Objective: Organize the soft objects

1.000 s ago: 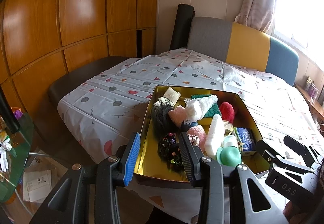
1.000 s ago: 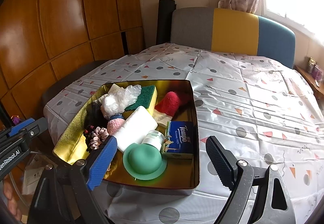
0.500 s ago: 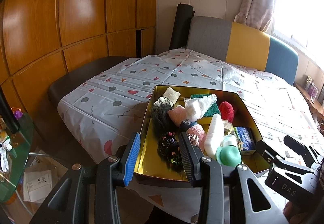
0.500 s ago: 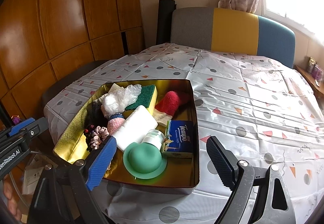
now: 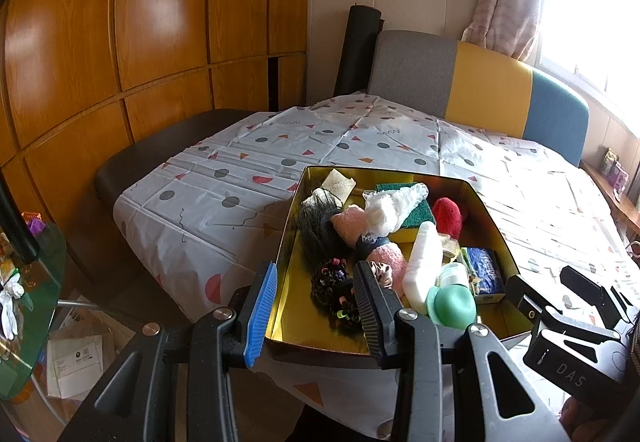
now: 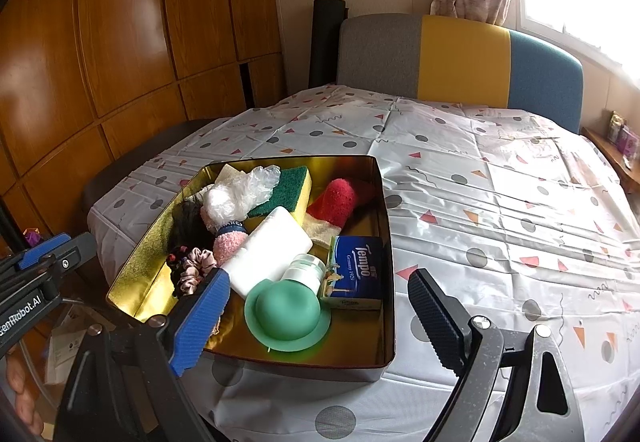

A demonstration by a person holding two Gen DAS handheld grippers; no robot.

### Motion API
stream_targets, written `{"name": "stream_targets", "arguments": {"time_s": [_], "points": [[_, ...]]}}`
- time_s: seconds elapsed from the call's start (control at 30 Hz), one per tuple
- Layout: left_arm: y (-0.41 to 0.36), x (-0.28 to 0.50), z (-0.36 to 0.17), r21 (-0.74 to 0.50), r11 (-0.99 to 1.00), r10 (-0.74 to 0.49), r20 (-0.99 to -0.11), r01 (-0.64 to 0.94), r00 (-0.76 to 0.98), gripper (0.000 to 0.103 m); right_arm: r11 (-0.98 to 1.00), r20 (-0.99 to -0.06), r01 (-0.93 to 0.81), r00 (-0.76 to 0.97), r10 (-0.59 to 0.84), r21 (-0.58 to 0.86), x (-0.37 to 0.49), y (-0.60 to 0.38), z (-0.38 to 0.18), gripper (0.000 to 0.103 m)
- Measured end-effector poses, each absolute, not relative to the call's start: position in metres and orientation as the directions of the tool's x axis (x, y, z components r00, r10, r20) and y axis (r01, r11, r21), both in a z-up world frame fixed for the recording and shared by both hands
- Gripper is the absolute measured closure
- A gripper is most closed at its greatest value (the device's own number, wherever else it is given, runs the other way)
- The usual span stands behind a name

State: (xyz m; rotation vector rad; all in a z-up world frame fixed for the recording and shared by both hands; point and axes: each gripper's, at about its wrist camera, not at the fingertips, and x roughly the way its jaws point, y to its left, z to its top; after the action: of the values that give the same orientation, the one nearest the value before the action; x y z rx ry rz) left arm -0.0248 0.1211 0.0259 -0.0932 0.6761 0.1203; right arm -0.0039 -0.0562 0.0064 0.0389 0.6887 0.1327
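Note:
A gold tin box [image 6: 140, 266] sits at the near left corner of the table, also in the left wrist view [image 5: 288, 242]. It holds a green-yellow sponge [image 6: 294, 182], a red sock [image 6: 336, 202], a pink sock [image 6: 230, 240], a clear plastic bag [image 6: 244, 190], a white bottle [image 6: 272, 250], a green silicone cap [image 6: 286, 312], a blue Tempo tissue pack [image 6: 360, 270], scrunchies [image 6: 192, 268] and a black hair piece [image 5: 316, 222]. My left gripper [image 5: 314, 310] is open and empty over the box's near left corner. My right gripper [image 6: 320, 322] is open and empty above the box's near edge.
A dotted white tablecloth [image 6: 500, 202] covers the table. A grey, yellow and blue bench back [image 6: 460, 58] stands behind it, with a black roll [image 6: 326, 42] beside it. A glass side table [image 5: 24, 302] is at the left, wood panelling [image 5: 140, 42] behind.

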Motion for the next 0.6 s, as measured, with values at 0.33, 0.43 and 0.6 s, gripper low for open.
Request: {"name": "stream_targets", "arguments": {"time_s": [0.33,0.43,0.6], "points": [[0.1225,-0.0237,0.0256,-0.048,0.990,0.075,-0.632,-0.136,0.771,0.064,0.991,-0.631,-0.102,0.764,0.131,0.082,-0.0047,-0.0561,0.0056,0.012],[0.1220,-0.0242,0.0255,-0.048,0.990,0.076,-0.633,-0.136,0.770,0.063,0.991,-0.632,-0.101,0.764,0.132,0.084,-0.0050,-0.0563,0.0054,0.012],[0.1218,-0.0243,0.0255,-0.048,0.990,0.076,-0.632,-0.136,0.771,0.064,0.991,-0.631,-0.100,0.764,0.131,0.084,-0.0051,-0.0569,0.0056,0.012]]}}
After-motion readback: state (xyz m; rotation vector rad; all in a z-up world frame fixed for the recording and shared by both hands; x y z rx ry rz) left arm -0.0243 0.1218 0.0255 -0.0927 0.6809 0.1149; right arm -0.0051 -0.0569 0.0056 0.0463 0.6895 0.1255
